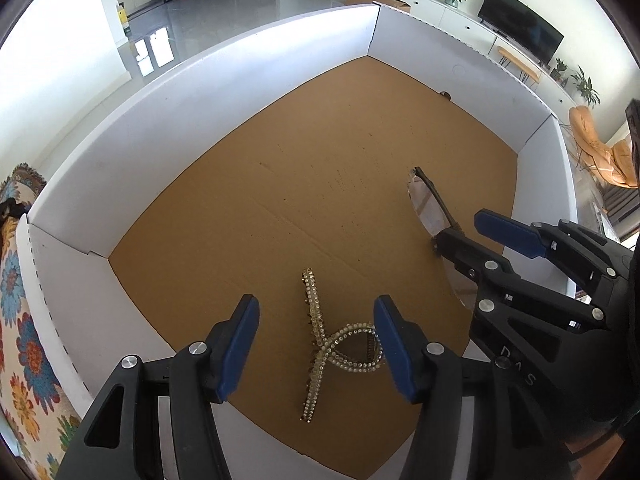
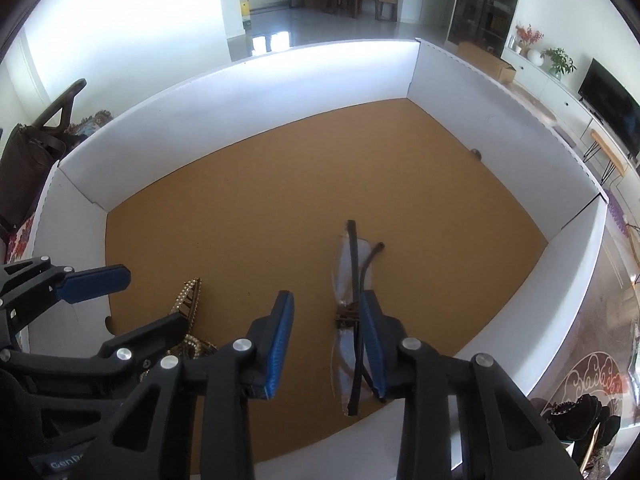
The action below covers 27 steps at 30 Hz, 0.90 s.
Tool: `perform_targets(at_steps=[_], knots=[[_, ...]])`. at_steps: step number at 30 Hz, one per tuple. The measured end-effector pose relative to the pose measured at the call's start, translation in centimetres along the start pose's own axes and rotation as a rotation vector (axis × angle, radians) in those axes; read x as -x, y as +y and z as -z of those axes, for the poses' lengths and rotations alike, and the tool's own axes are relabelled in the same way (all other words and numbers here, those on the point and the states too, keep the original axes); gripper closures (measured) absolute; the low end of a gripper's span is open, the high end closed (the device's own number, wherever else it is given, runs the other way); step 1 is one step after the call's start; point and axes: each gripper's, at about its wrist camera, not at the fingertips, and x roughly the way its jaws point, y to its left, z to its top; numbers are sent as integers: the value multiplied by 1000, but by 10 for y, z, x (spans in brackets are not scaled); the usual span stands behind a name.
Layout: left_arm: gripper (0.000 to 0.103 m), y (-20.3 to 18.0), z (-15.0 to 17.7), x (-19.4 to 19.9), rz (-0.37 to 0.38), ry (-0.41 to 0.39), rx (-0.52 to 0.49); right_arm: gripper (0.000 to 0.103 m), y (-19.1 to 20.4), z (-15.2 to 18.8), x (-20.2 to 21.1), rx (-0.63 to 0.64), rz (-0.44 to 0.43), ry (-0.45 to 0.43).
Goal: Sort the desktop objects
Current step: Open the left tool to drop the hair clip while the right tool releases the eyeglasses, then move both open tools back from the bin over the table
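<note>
The left tongs (image 1: 316,344) are pointing down into a big box (image 1: 200,120) with white walls and a brown cardboard floor. Their two blue pads (image 1: 240,344) are standing apart, spread open. A sparkly hair clip (image 1: 320,344) is lying flat on the floor in the gap between them. The loop of the clip is reaching over to the pad on the right and is looking like it is just touching it. The pad on the left is staying clear of the clip, so the left tongs are not pinching it.

The right tongs (image 2: 326,344) are also pointing down into the box, just to the right of the left tongs. Their blue pads (image 2: 280,340) are partly apart. A pair of glasses (image 2: 352,320) is lying folded on the floor between them, hard up against the right pad. There is a clear gap between the glasses and the left pad, so the right tongs are not pinching the glasses either. The far end of the glasses is sticking out past the tips of the tongs, and the near end is lying down by the front wall of the box.

In the right tongs' view the hair clip (image 2: 188,304) is showing to the left, partly hidden behind the black arm of the left tongs (image 2: 120,308).

A tiny dark thing (image 2: 476,154) is sitting far ahead of both tongs, against the right wall of the box; it is too small to tell what it is
</note>
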Motion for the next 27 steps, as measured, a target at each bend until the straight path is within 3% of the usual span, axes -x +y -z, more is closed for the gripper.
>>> perform_targets(at_steps=[6,8,9,10,14,17,23,25,26,27], knots=[[44,6,1,4,45,-16,16,67,3,9,6,11,6,-21],[43,18,1,8,112,-40,53,49,0,5,11,-8,27,-45],[43,27,1,9,144,-43,84,28,-5,2,17,-20,32,-75],[42,32,1,12,189,-65,90,14,-9,0,25,-33,42,-110],[41,37,2,21,241,-122,65,7,-26,2,61,-68,44,-223],[41,34,6,38,216,-221,50,7,-35,16,89,-65,84,-288],[39,-22,28,106,248,-428,-122,0,-51,113,162,-119,163,-475],[25,-50,41,124,290,-462,-194,0,-61,155,174,-159,202,-465],[10,-63,50,132,320,-474,-229,0,-67,177,175,-184,231,-445],[4,-77,58,137,352,-478,-266,0,-77,199,179,-213,262,-422]])
